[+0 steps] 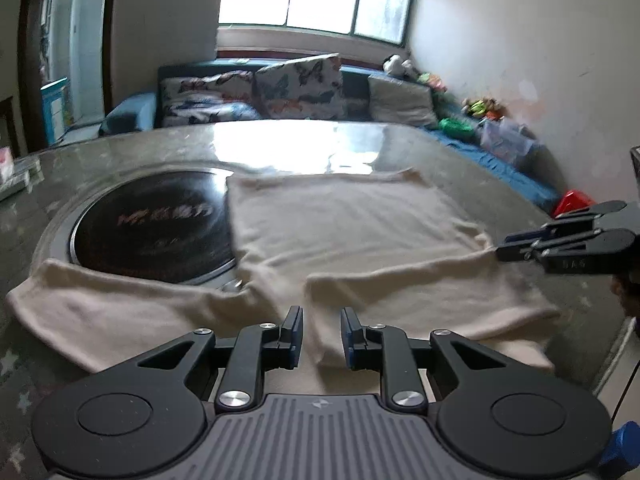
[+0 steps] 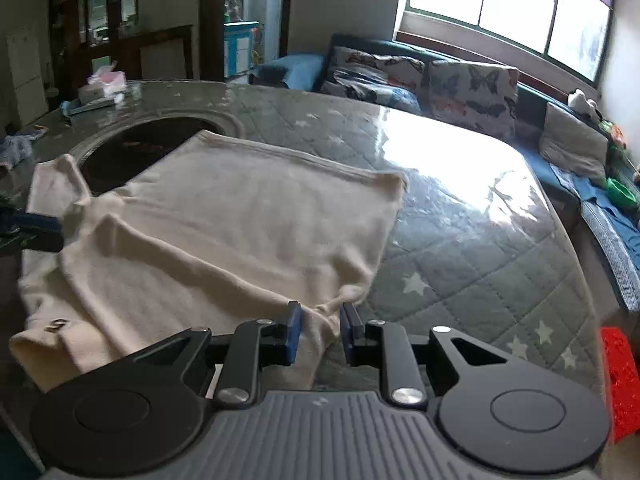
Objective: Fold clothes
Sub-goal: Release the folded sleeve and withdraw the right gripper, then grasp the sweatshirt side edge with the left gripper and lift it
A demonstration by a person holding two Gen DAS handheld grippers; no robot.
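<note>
A cream long-sleeved top lies flat on the glass-covered table, its hem at the far side. One sleeve stretches left past the dark round hotplate; the other is folded across the body. My left gripper is open, low over the near edge of the top, with cloth between its fingers. My right gripper is open over the top's near right corner; it also shows in the left wrist view. The top fills the left half of the right wrist view.
A dark round hotplate is set into the table, partly under the top. A tissue box and clutter sit at the table's far left. A sofa with butterfly cushions stands behind. A red stool is at the right.
</note>
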